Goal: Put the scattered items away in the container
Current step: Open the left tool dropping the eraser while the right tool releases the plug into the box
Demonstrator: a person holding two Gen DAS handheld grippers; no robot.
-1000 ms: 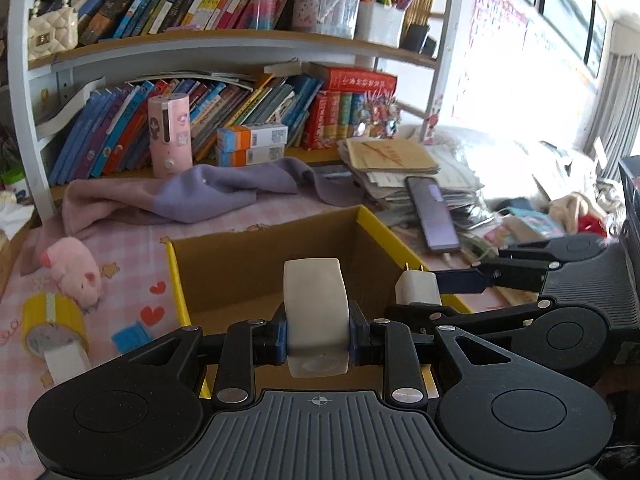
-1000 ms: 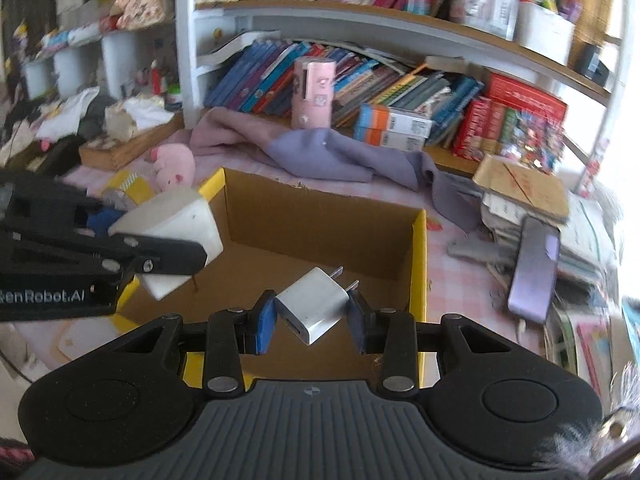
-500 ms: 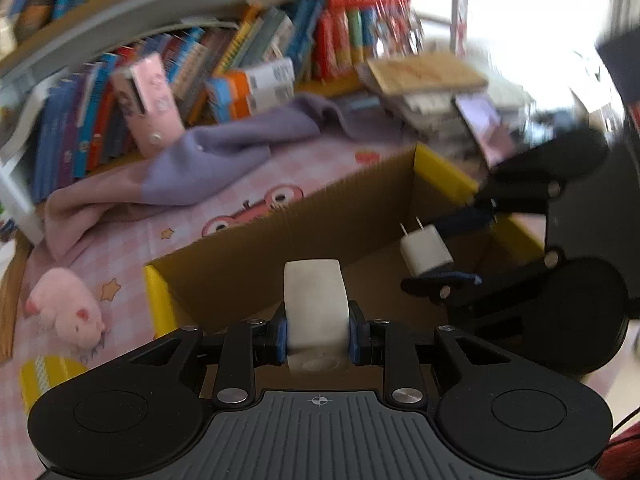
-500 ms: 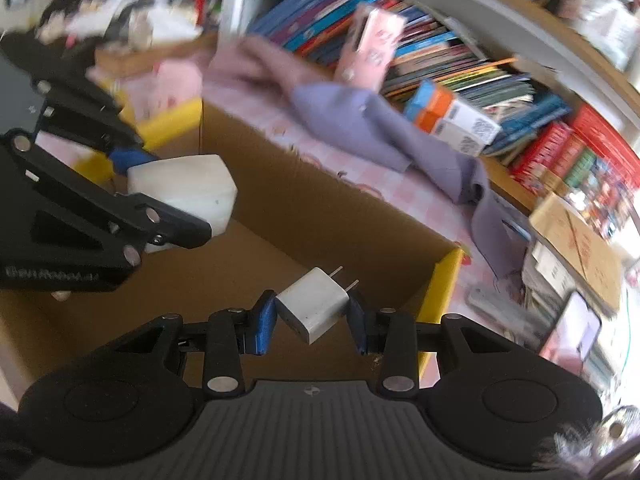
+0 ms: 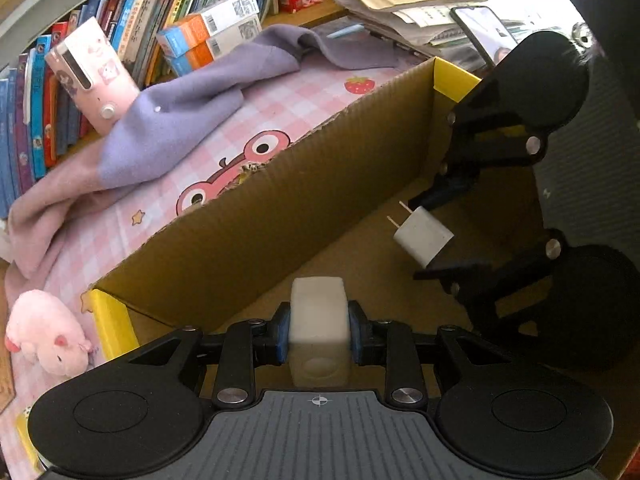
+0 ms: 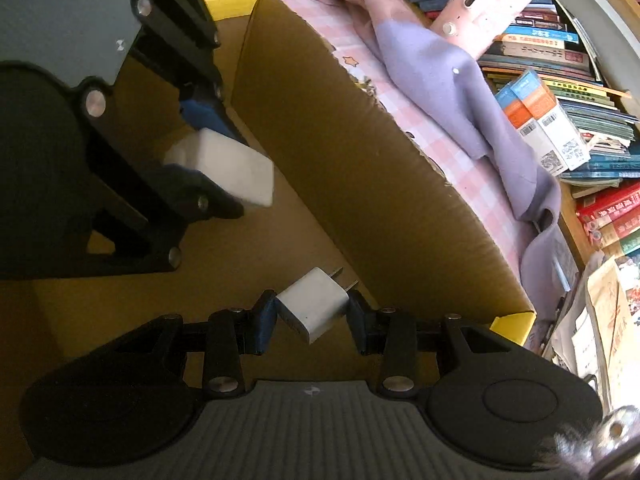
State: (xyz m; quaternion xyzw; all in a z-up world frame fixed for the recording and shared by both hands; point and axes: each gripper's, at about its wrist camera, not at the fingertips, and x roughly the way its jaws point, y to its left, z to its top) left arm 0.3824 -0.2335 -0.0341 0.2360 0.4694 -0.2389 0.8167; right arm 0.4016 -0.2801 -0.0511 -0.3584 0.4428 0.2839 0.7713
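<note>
My left gripper (image 5: 319, 338) holds a rounded white block (image 5: 318, 308) low inside the cardboard box (image 5: 280, 208) with yellow rim tabs. Its jaws are opening, and the blue pads still press the block's sides. The right gripper (image 6: 313, 316) is shut on a white plug charger (image 6: 314, 304), prongs pointing toward the far wall (image 6: 380, 184), just above the box floor. Each wrist view shows the other tool: the right gripper (image 5: 430, 236) with the charger (image 5: 424, 240) at the right, the left gripper (image 6: 236, 168) with the block (image 6: 228, 164) at the left.
A purple cloth (image 5: 192, 108) lies on the pink checked tablecloth behind the box. A pink plush pig (image 5: 46, 332) sits left of the box. A pink device (image 5: 92, 72), orange-blue cartons (image 5: 212, 36), books and a phone (image 5: 484, 28) on papers line the back.
Both grippers have dropped from above the box rim down into the box and tipped to point more steeply downward. Each kept its white item between its pads.
</note>
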